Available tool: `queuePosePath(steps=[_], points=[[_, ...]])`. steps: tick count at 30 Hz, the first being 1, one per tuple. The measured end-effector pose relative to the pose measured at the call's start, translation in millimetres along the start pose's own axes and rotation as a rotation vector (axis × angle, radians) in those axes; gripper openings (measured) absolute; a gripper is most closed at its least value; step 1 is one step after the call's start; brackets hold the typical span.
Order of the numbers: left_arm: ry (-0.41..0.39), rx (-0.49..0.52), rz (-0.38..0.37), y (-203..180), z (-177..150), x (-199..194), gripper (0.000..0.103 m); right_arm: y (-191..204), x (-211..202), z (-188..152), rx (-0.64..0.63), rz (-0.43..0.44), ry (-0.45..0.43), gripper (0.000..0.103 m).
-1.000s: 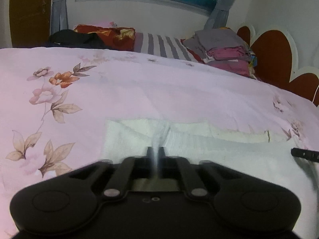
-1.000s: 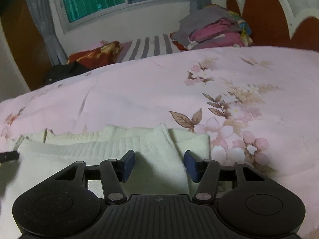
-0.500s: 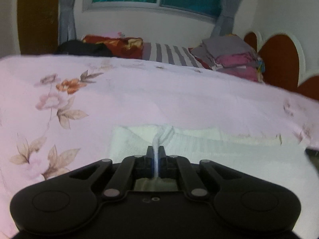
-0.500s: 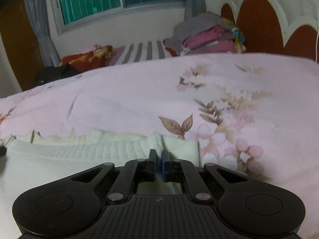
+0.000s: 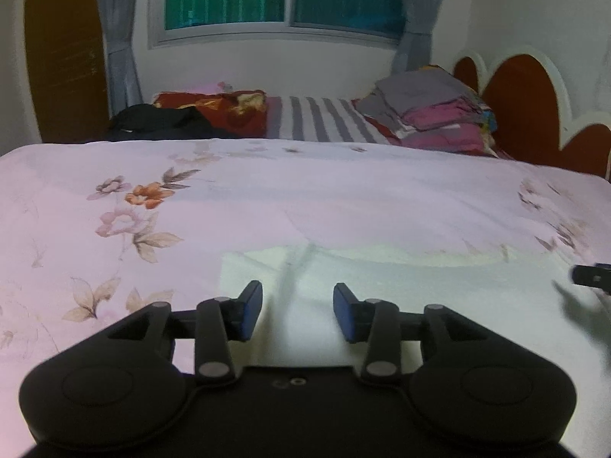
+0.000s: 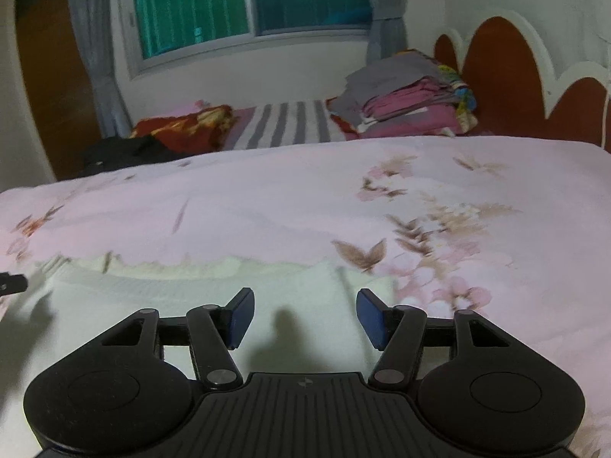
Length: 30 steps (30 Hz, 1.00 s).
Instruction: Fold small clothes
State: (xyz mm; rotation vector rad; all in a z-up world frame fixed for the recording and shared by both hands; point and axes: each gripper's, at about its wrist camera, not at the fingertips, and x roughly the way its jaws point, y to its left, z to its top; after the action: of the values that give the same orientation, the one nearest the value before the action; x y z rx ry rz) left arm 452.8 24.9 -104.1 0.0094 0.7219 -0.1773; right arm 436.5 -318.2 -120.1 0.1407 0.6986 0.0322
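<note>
While released: we see both grippers, left gripper [image 5: 298, 311] and right gripper [image 6: 305, 315], fingers just opened, nothing between them.
Risk: cream garment [image 5: 401, 305] fold may spring back on soft bed [image 5: 343, 198].

Two low wrist views, shared bed [image 5: 343, 198]

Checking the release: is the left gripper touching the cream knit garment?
Apart. In the left wrist view the left gripper has just opened; its blue pads stand clear either side of the cream knit garment's raised crease.
</note>
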Motion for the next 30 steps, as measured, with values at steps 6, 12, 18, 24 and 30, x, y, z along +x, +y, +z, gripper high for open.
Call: queuePosePath(steps=[6,12,18,24,30], points=[[0.052,0.03,-0.063,-29,-10,-4,0.04,37,-7,-13,-0.048,0.058,0.024,0.06],[0.109,0.078,-0.046,-38,-29,8,0.041,60,-4,-28,-0.105,0.082,0.052,0.06],[0.11,0.085,-0.021,-23,-36,-1,0.043,37,-6,-50,-0.14,-0.004,0.081,0.06],[0.111,0.087,-0.008,-11,-38,-7,0.043,6,-17,-56,-0.091,-0.075,0.086,0.06],[0.125,0.084,-0.004,-9,-37,-17,0.041,21,-29,-54,-0.071,-0.073,0.086,0.06]])
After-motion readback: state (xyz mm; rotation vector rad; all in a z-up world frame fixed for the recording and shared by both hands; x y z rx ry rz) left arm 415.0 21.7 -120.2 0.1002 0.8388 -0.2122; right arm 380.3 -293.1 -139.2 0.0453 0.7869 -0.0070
